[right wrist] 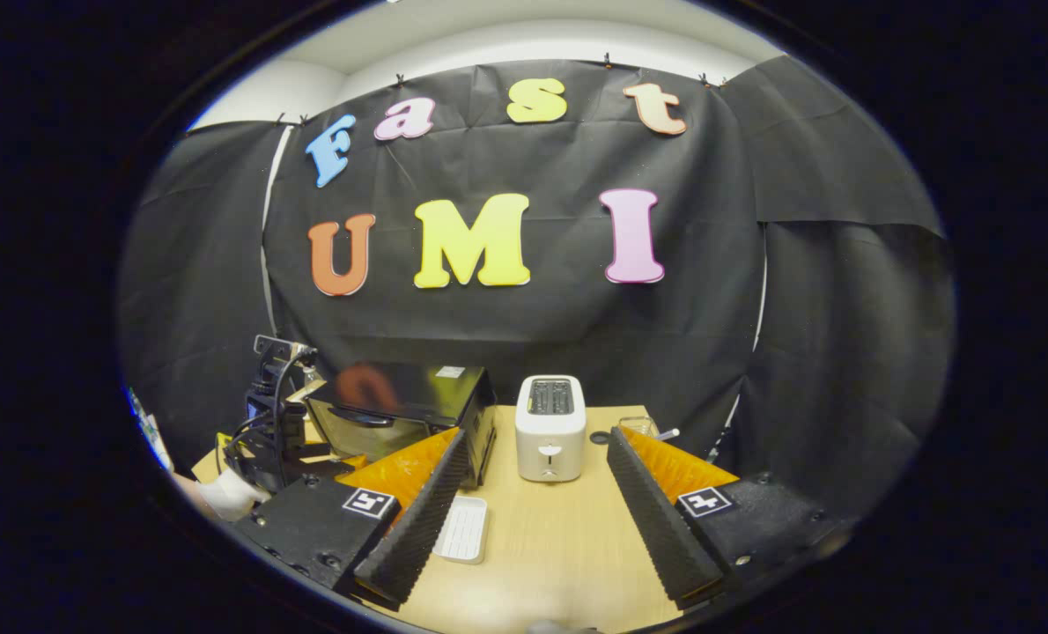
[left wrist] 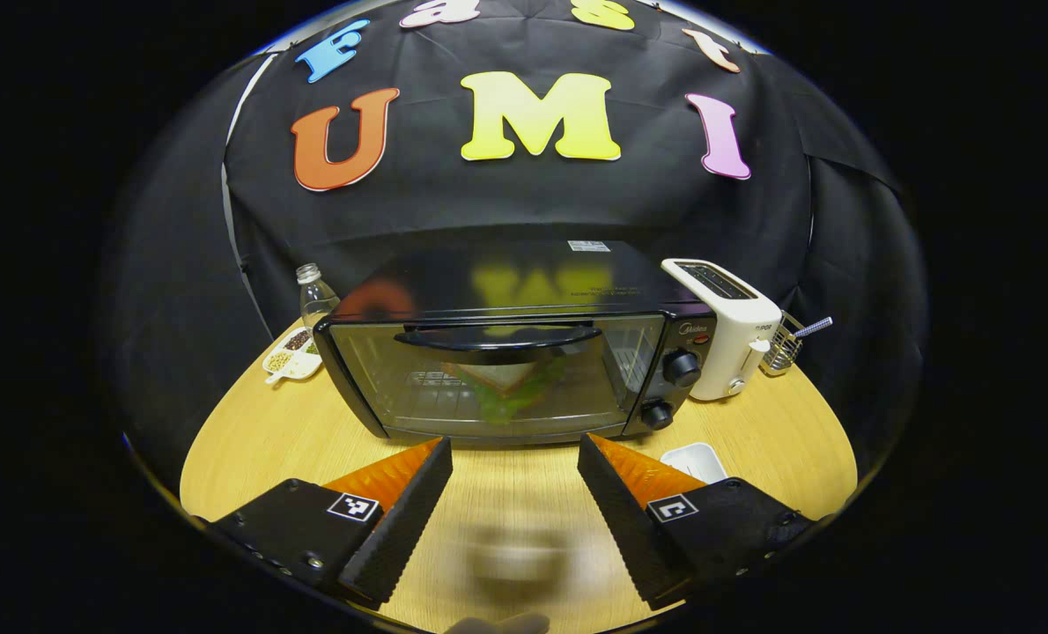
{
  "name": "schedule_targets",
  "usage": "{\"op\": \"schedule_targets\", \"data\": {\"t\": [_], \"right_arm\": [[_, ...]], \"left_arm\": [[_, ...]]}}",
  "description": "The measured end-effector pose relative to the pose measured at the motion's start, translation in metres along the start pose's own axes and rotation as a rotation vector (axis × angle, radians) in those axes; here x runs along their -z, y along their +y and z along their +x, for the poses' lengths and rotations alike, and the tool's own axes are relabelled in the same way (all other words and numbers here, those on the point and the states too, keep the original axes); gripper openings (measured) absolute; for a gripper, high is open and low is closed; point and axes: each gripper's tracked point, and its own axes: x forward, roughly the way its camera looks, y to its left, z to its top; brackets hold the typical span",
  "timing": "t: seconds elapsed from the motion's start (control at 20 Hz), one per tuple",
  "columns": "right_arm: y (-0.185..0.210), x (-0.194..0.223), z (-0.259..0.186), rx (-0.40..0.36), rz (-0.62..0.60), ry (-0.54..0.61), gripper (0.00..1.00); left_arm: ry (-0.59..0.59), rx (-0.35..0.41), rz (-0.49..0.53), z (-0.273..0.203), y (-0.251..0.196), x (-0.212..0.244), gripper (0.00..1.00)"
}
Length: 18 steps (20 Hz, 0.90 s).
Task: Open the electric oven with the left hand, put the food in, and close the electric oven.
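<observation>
Electric oven [left wrist: 515, 365], door closed, sits beyond the open left gripper [left wrist: 513, 511].

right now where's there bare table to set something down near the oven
Bare wood lies in front of the oven, between its door and the left gripper. More lies in front of the toaster, right of the white tray. It is crowded left of the oven, by the bottle and snack dish.

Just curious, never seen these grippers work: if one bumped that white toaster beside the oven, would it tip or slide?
The toaster looks tall and narrow, so a high push might tip it. It stands on a smooth wooden table, so a low nudge would probably slide it. Its glossy shell likely makes it slippery to pinch.
</observation>
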Motion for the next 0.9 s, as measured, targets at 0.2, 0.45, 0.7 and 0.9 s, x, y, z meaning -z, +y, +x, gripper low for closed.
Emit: {"op": "schedule_targets", "data": {"t": [0.2, 0.45, 0.7, 0.9], "right_arm": [[-0.004, -0.003, -0.008, -0.049, -0.009, -0.028, 1.0], [-0.016, -0.02, -0.023, -0.039, 0.006, -0.075, 0.92], [-0.003, -0.037, -0.06, 0.014, 0.014, -0.115, 0.9], [0.019, -0.062, -0.105, 0.036, 0.024, -0.175, 0.9]], "left_arm": [[-0.046, -0.043, -0.02, -0.039, -0.006, -0.013, 0.95], [-0.154, -0.038, -0.025, -0.105, -0.017, -0.048, 0.95], [-0.279, 0.013, -0.008, -0.193, -0.007, -0.086, 0.95], [-0.372, 0.034, 0.008, -0.263, 0.019, -0.116, 0.95]]}}
